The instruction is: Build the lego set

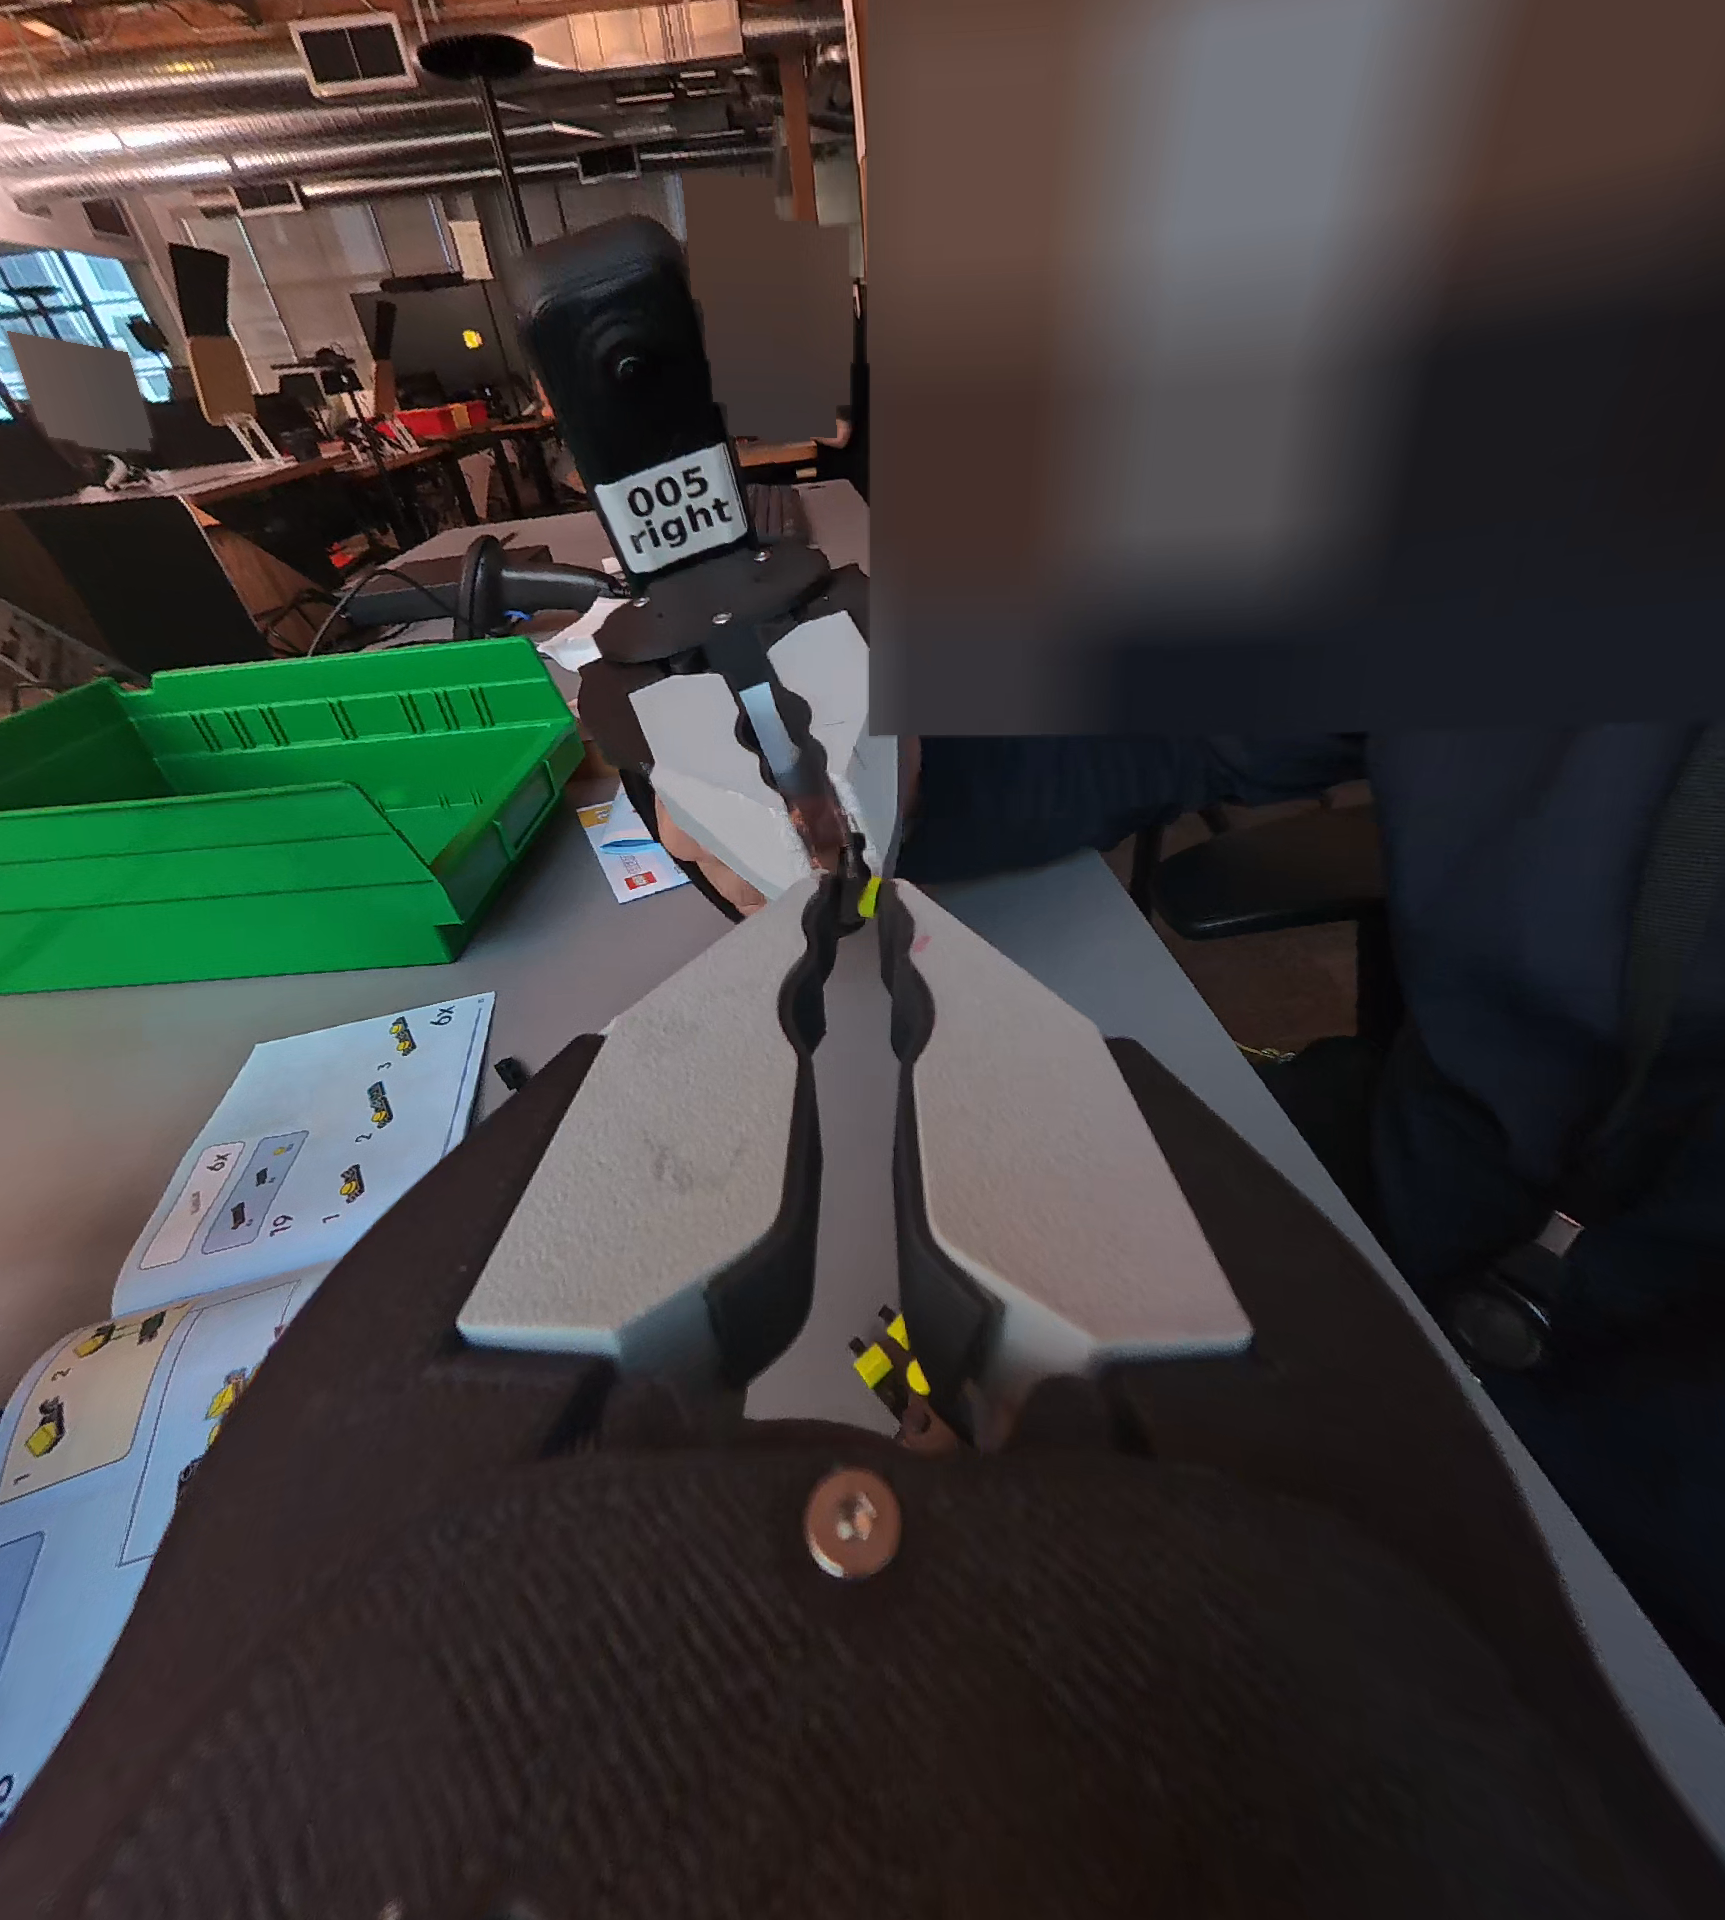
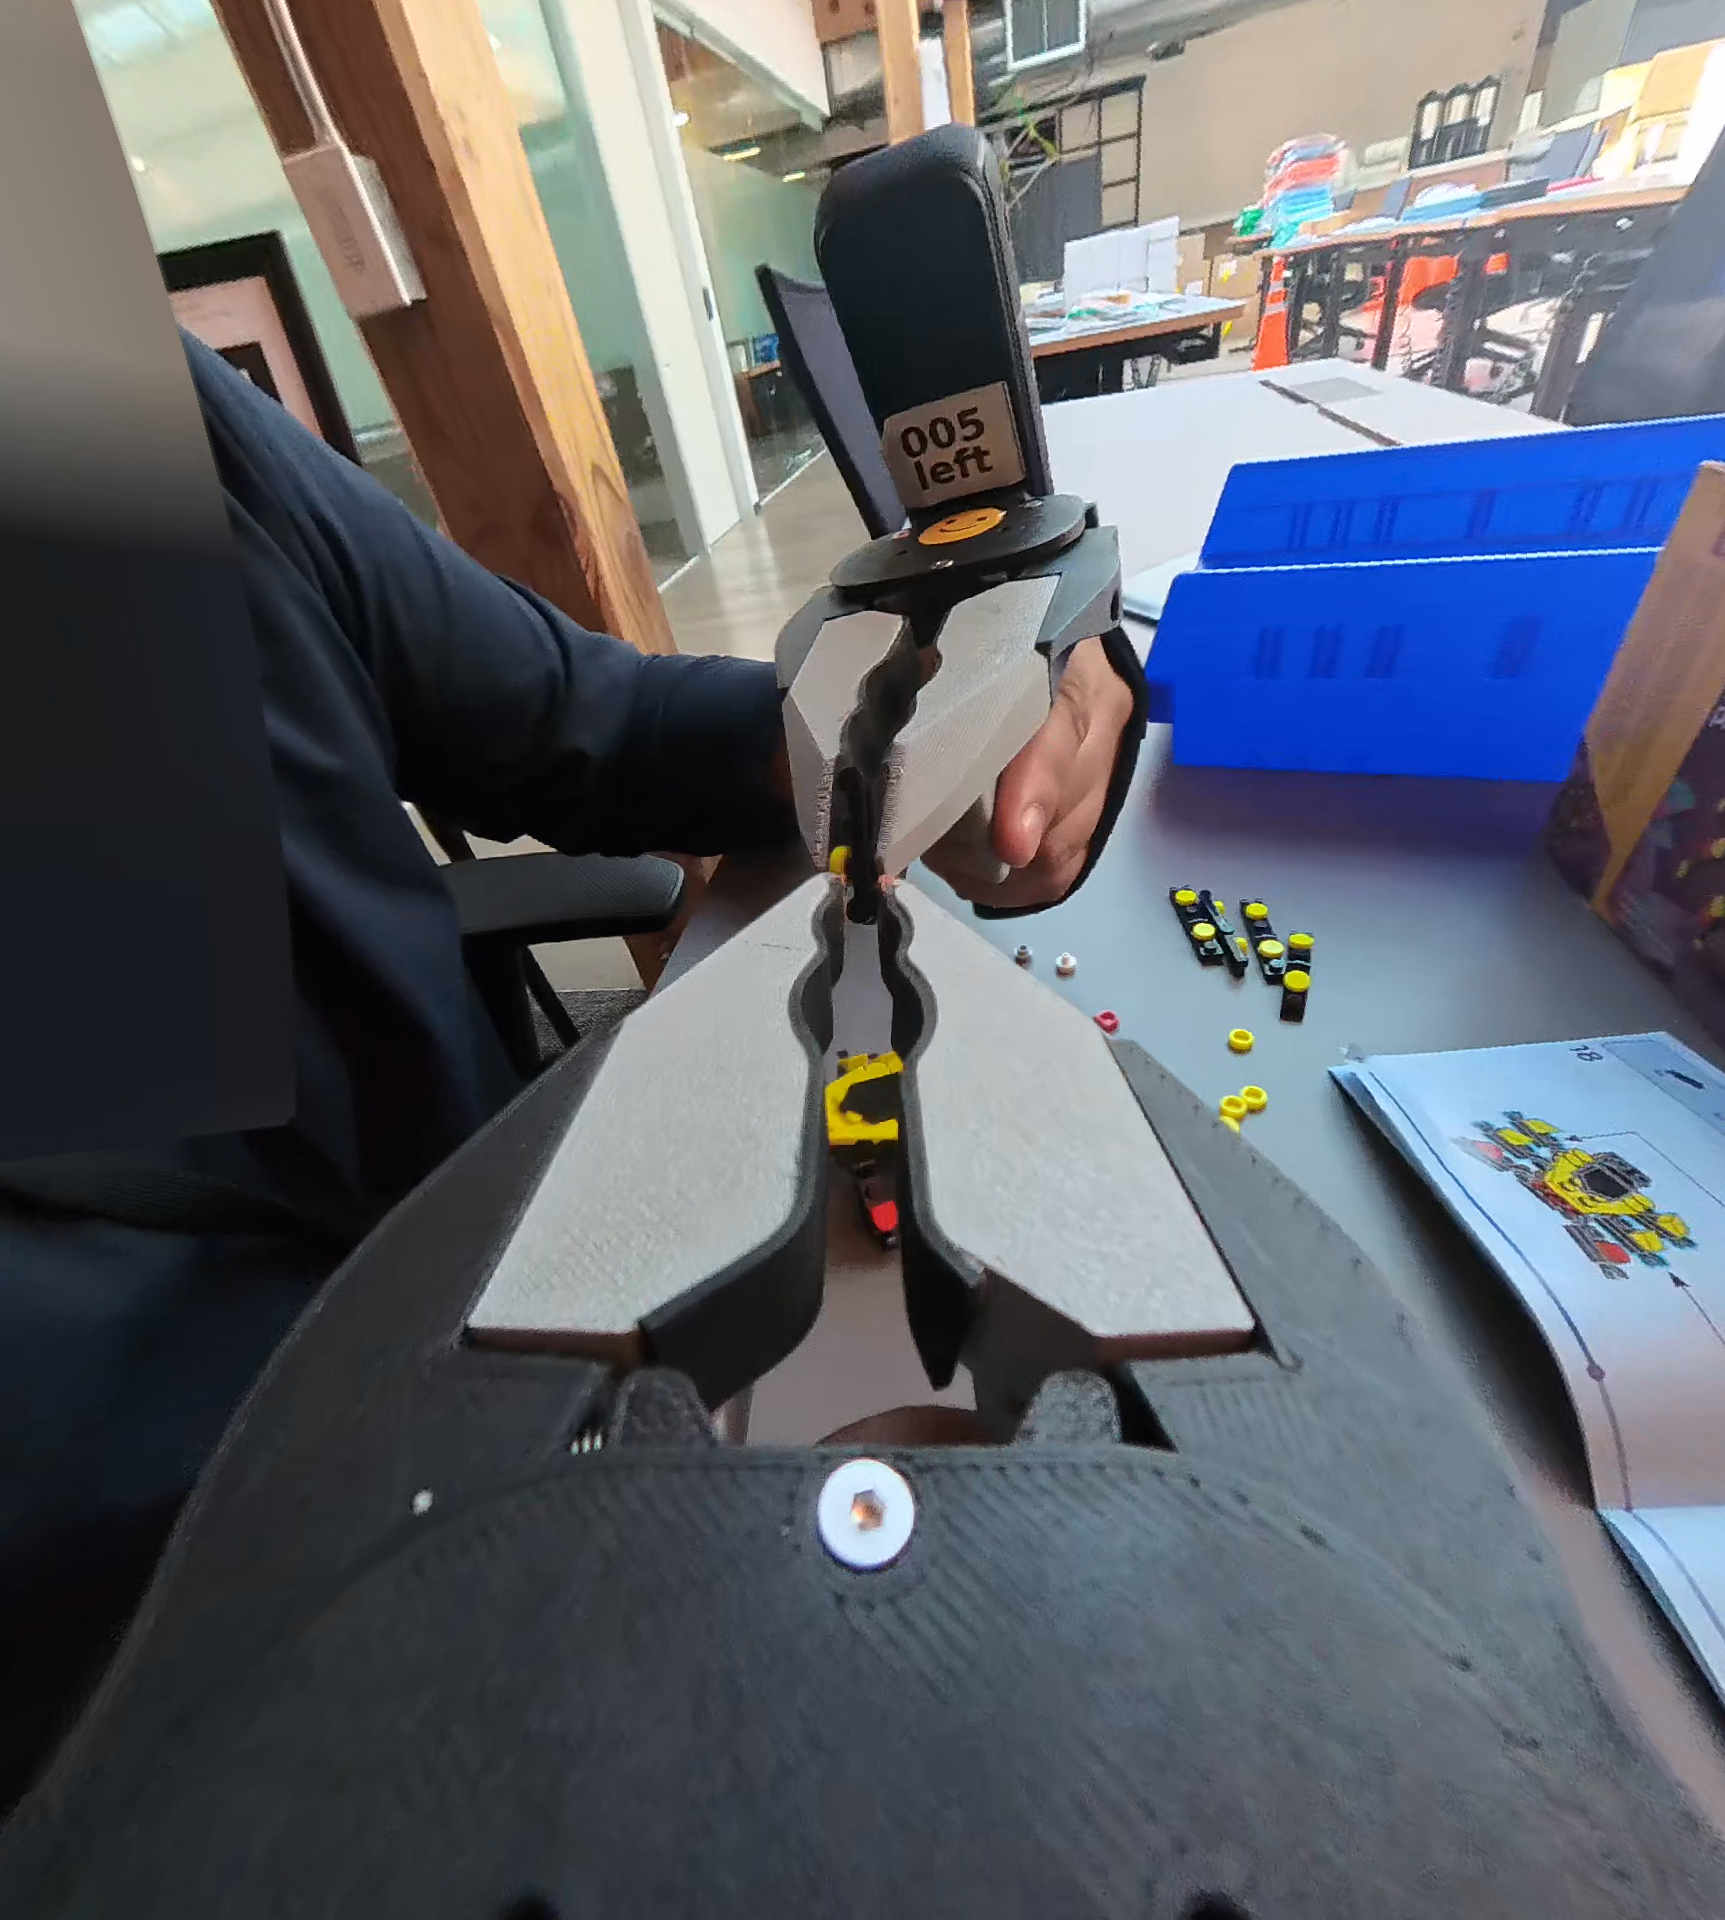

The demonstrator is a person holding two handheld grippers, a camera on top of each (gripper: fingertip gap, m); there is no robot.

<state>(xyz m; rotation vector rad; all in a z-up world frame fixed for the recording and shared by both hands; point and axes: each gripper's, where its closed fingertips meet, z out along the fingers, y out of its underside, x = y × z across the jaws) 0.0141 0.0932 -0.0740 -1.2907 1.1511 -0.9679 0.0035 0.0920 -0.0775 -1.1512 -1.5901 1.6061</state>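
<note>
both grippers meet tip to tip above the table (image 2: 1409,852), left gripper (image 1: 853,914) and right gripper (image 2: 853,899) each pinching the small yellow-black lego piece (image 2: 842,862), probably to press parts together

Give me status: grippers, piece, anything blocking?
Left gripper and right gripper tip to tip above the table edge, both pinched on one small black-and-yellow piece. Loose pieces lie off to the side. Nothing blocking.
</note>
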